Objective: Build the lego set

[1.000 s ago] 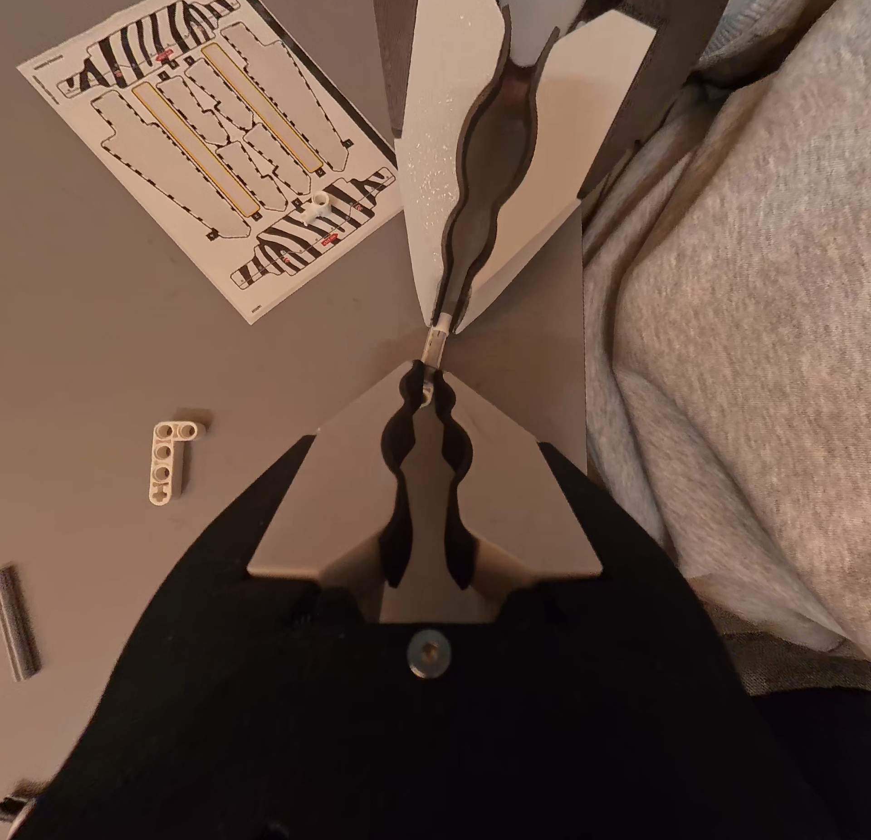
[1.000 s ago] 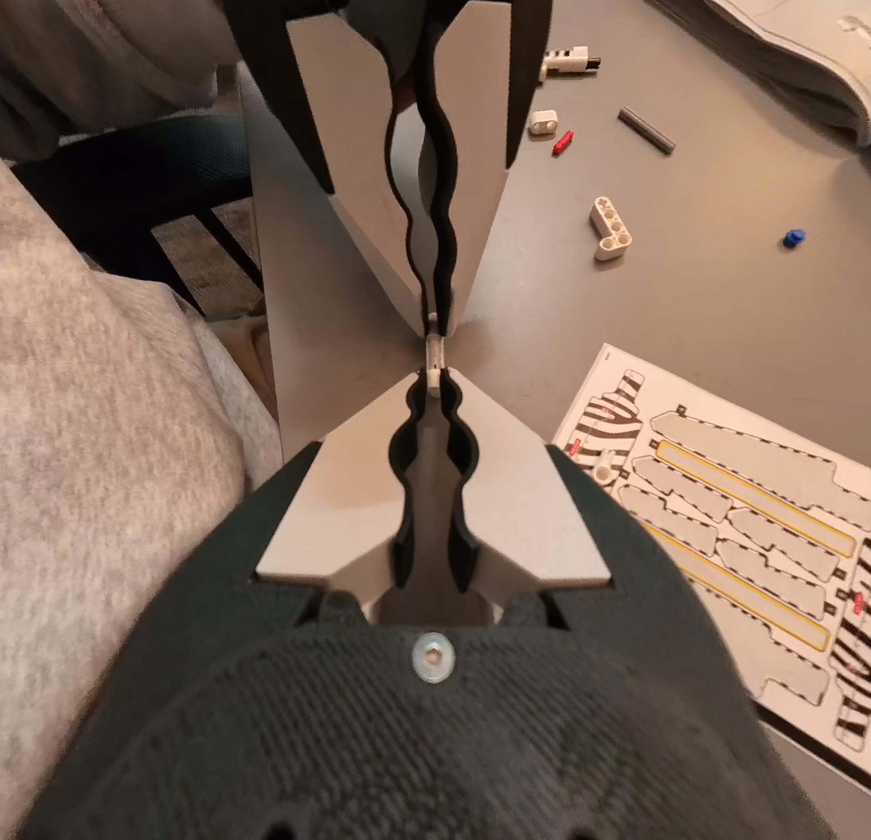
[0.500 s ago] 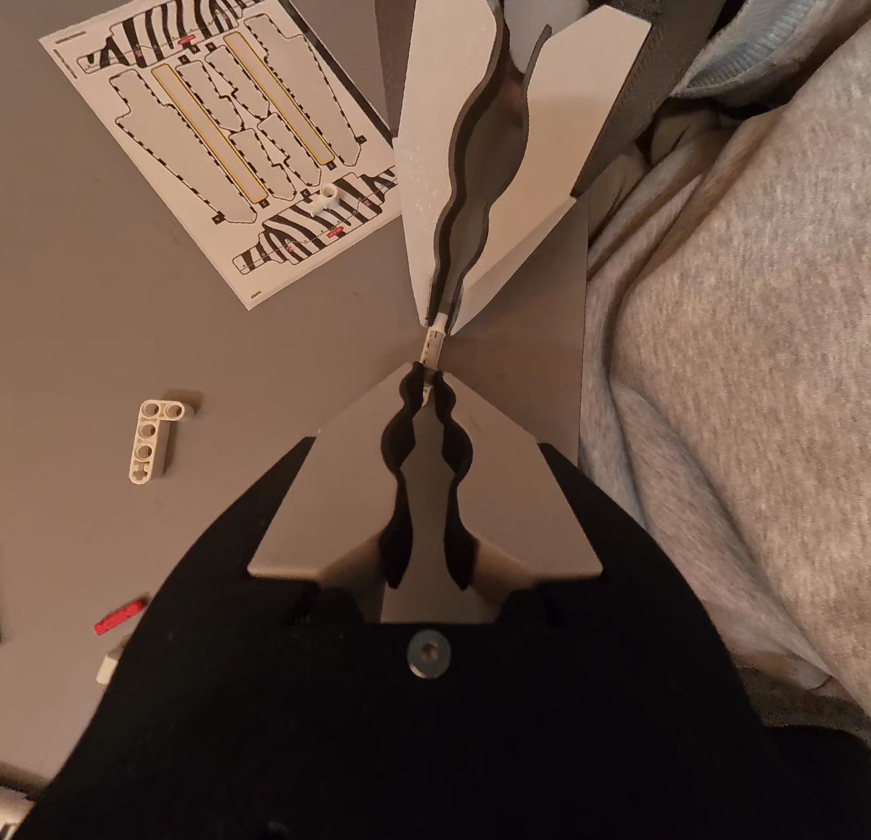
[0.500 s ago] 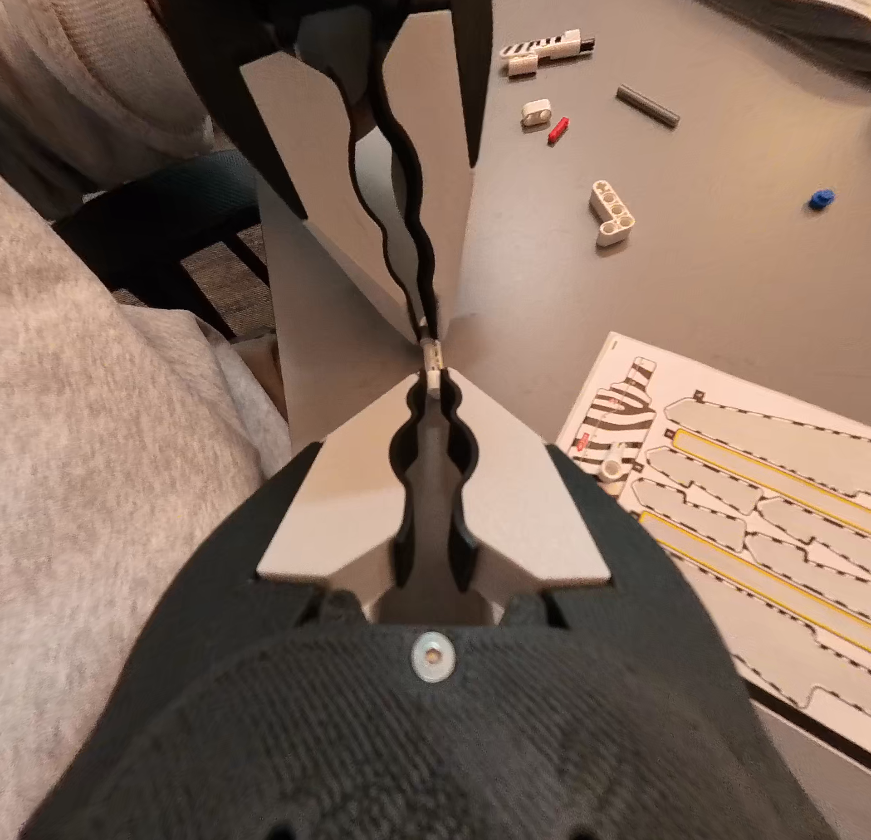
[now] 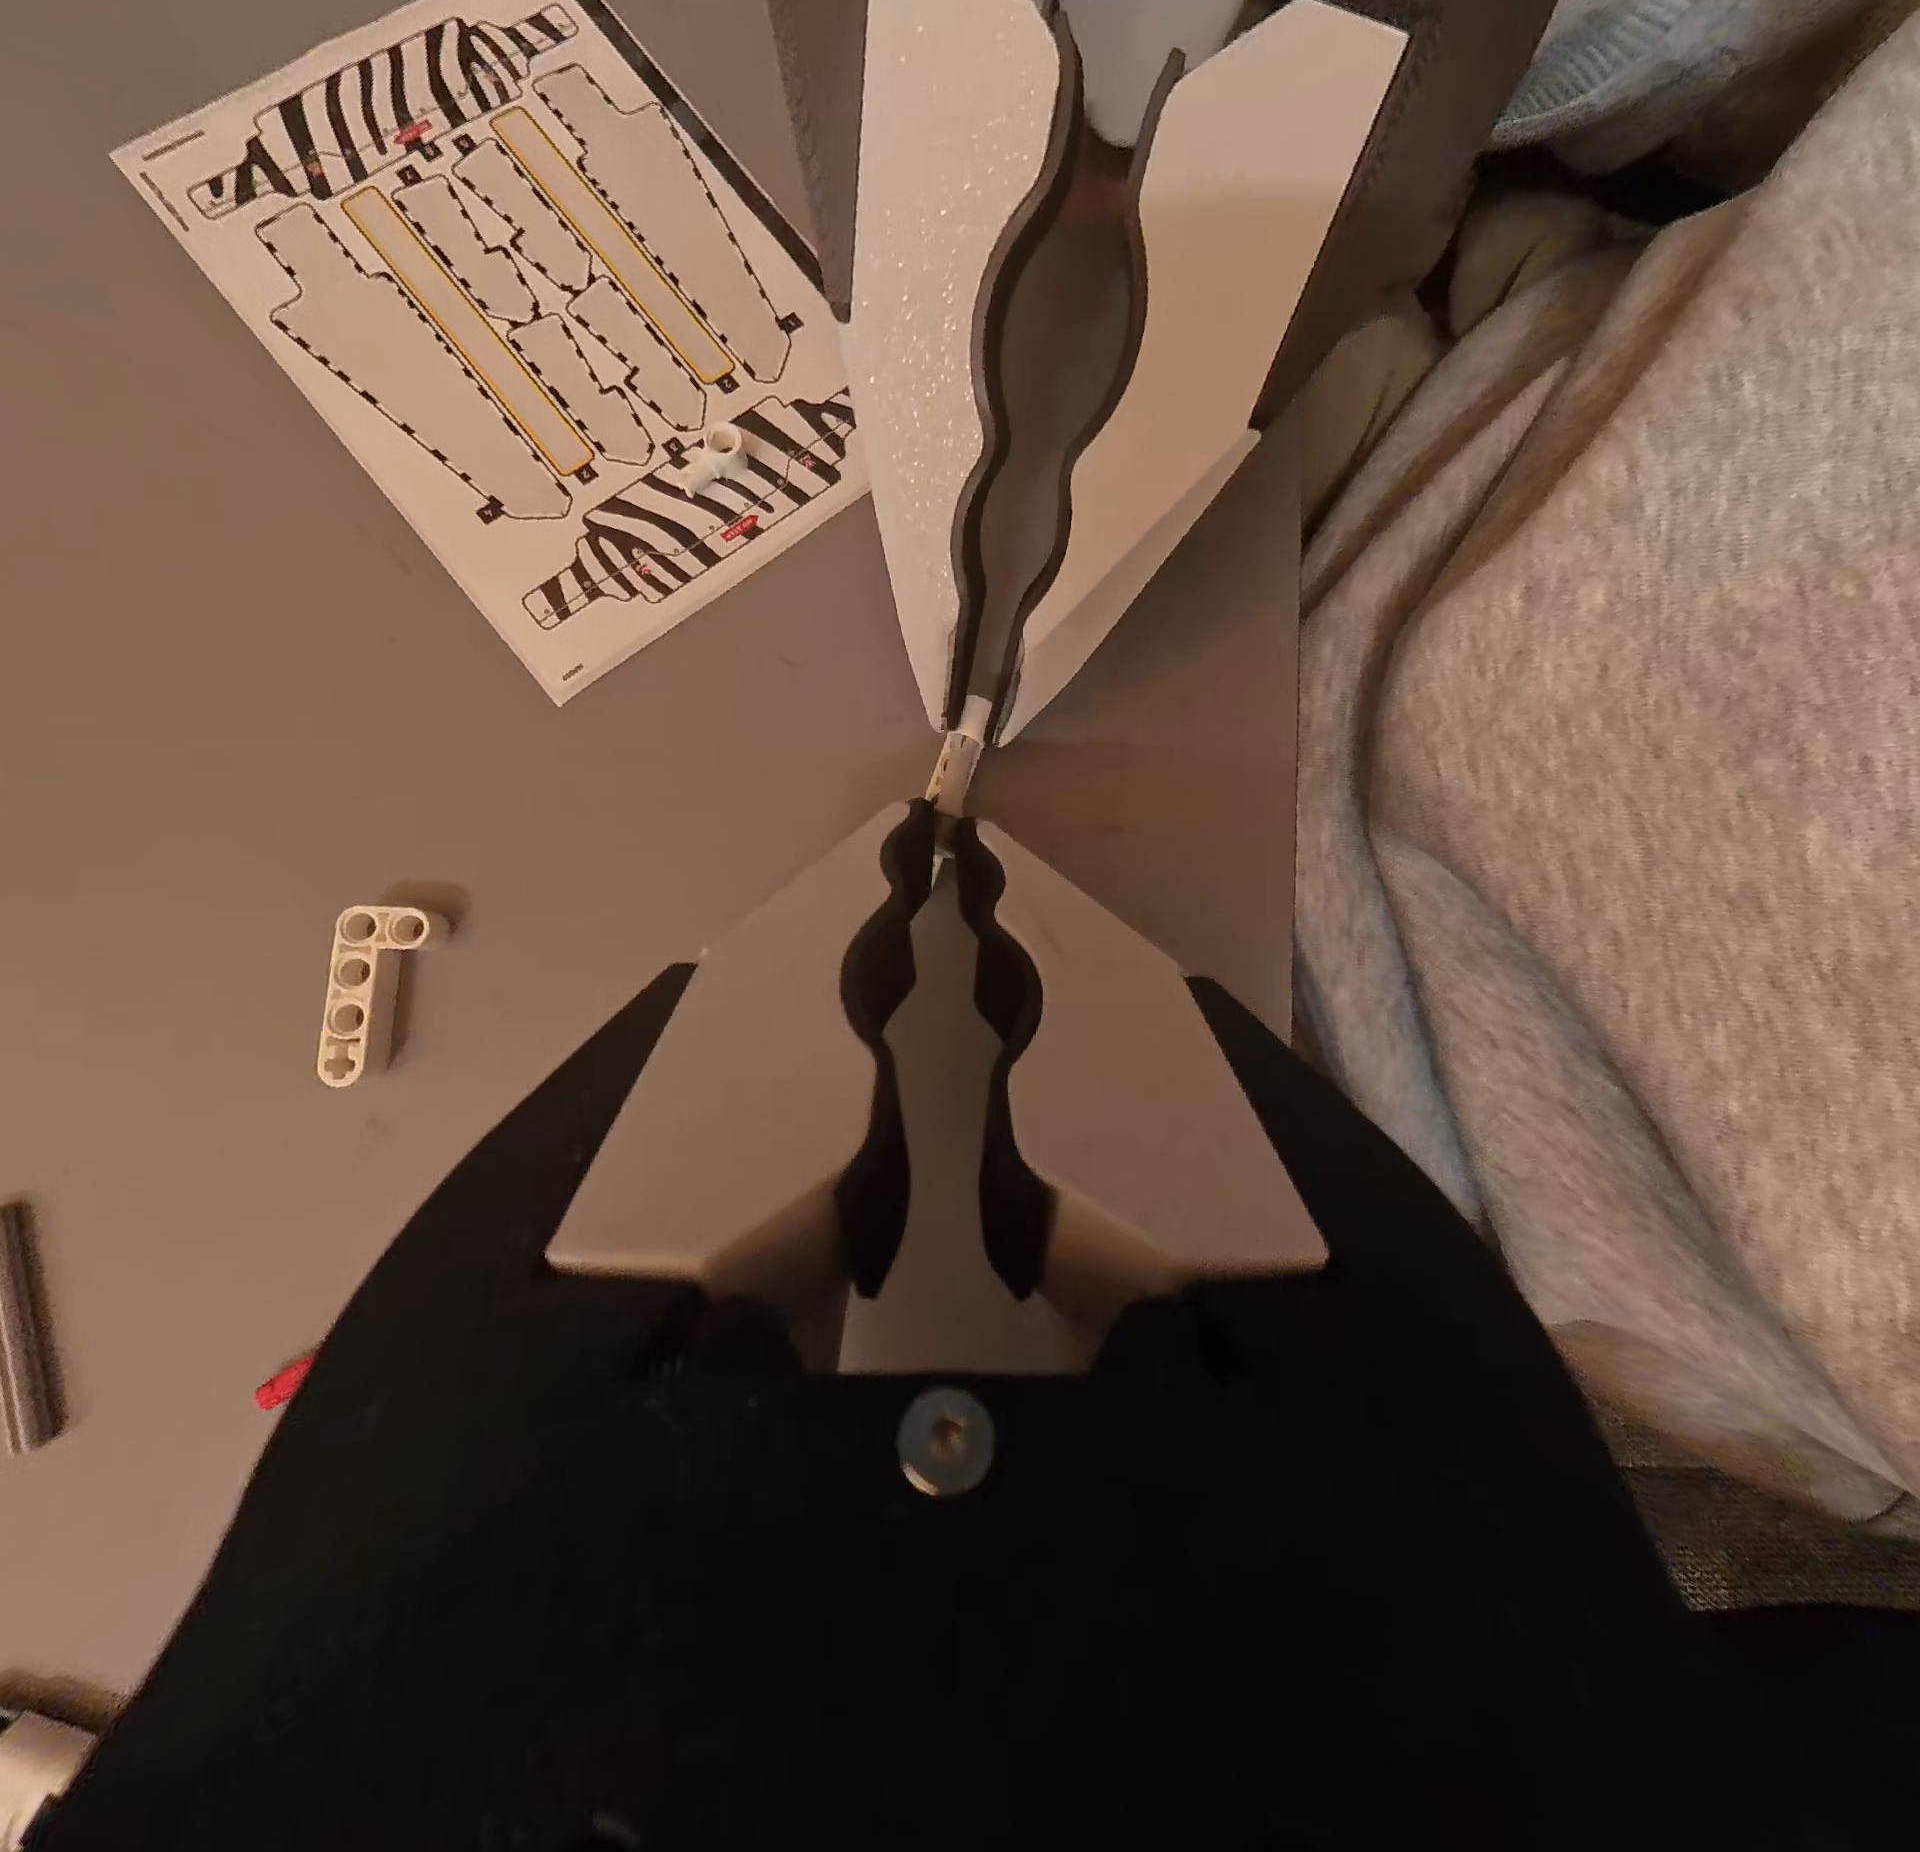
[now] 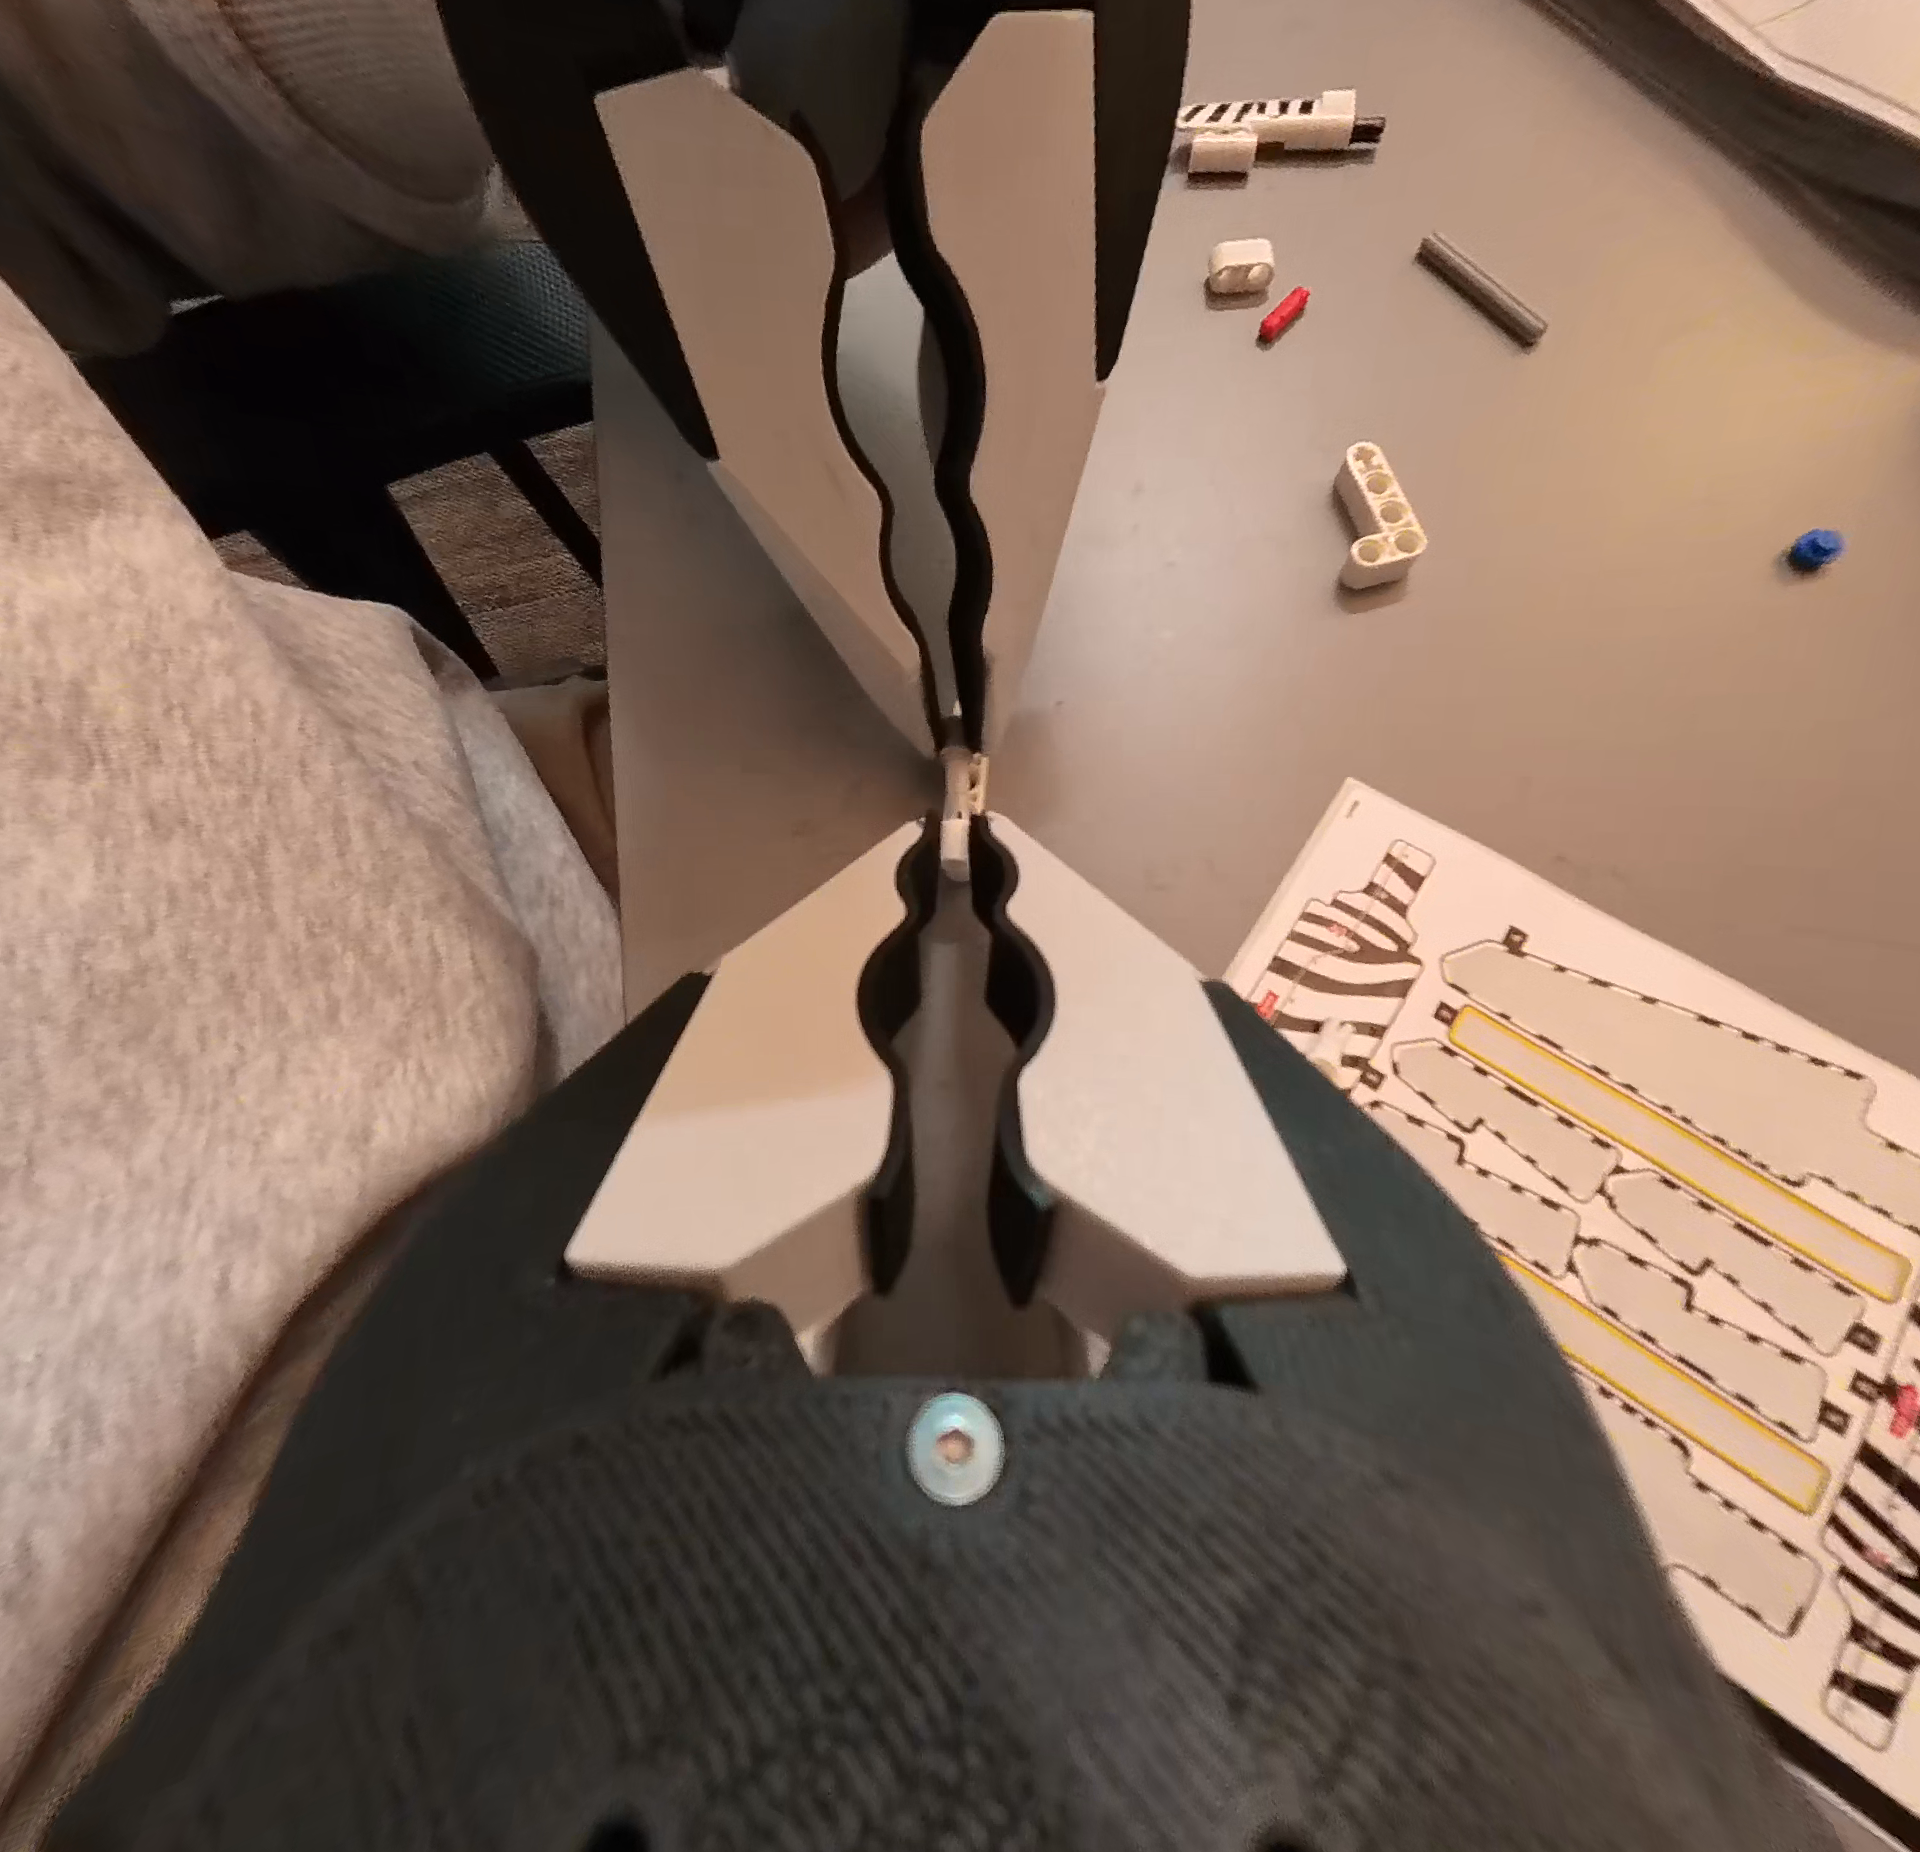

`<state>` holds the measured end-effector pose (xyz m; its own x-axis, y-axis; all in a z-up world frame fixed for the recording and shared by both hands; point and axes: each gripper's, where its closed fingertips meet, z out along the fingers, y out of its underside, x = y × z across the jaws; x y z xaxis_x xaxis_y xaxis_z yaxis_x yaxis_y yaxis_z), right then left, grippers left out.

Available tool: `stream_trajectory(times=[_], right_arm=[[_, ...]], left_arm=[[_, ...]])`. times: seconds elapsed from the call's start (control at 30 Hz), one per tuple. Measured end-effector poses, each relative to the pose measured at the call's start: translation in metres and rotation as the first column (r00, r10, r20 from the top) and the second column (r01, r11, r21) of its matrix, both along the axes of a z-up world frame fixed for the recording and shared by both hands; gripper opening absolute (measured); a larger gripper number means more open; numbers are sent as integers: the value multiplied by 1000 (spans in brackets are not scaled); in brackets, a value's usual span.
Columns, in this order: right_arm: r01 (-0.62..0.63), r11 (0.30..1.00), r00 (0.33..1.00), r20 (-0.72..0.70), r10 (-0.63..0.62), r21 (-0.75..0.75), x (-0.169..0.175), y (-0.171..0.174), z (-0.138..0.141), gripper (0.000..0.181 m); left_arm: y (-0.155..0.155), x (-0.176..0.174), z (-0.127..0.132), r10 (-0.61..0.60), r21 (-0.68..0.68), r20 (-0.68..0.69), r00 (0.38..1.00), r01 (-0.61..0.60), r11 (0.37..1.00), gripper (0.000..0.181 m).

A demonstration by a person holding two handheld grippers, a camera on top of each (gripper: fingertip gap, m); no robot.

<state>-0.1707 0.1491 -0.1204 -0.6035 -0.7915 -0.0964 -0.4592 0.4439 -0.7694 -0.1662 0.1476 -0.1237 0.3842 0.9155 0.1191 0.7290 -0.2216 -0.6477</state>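
Left gripper [image 5: 940,834]: clenched on one end of a small white plastic lego connector piece [image 5: 957,763].
Right gripper [image 6: 961,846]: pinches the same piece's other end, tip to tip with the left one.
Held piece: in the air above the grey table [image 5: 208,763], near its edge, beside a person's grey fleece garment [image 5: 1610,659].
Table, loose parts: white L-shaped lego beam [image 5: 366,976], dark grey axle rod [image 6: 1481,290], small red pin [image 6: 1283,312], blue stud [image 6: 1814,548].
Zebra-striped sticker sheet [image 5: 499,296]: lies flat, a small white connector [image 5: 717,457] on it.
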Motion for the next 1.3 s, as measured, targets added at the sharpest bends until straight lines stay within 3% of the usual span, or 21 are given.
stream_trajectory(times=[0.23,0.27,0.4,0.5,0.67,0.73,0.9,1.07,1.2,1.3], right_arm=[[-43,999,998,38,42,29,4,3,0,4],[-53,998,998,46,52,32,6,4,0,4],[27,998,999,-40,-29,-53,-5,-8,0,4],[30,999,999,-20,-31,-40,-4,-5,1,4],[48,998,999,7,-48,-31,-5,-2,1,5],[61,998,998,10,-61,-31,-6,-1,2,5],[111,993,992,58,-108,-51,-14,4,13,8],[221,974,969,121,-215,-40,-37,4,22,12],[310,950,943,114,-313,42,-51,2,9,8],[314,942,941,93,-325,117,-46,2,-4,20]], left_arm=[[-1,-3,2,-27,18,-29,999,28,999,0],[10,-4,7,-64,72,-54,996,68,995,0],[11,-3,9,-25,99,-13,1000,26,995,0],[10,-3,11,-6,77,-49,999,9,997,0],[-15,-13,19,71,42,-159,985,-65,997,0],[-24,-20,20,93,54,-177,980,-85,995,9],[-20,-42,18,7,72,-182,983,6,997,22],[-12,-56,5,-94,44,-129,987,100,994,22],[-11,-59,-3,-103,30,-102,989,106,994,23],[-11,-58,-4,-90,38,-104,990,94,995,22]])
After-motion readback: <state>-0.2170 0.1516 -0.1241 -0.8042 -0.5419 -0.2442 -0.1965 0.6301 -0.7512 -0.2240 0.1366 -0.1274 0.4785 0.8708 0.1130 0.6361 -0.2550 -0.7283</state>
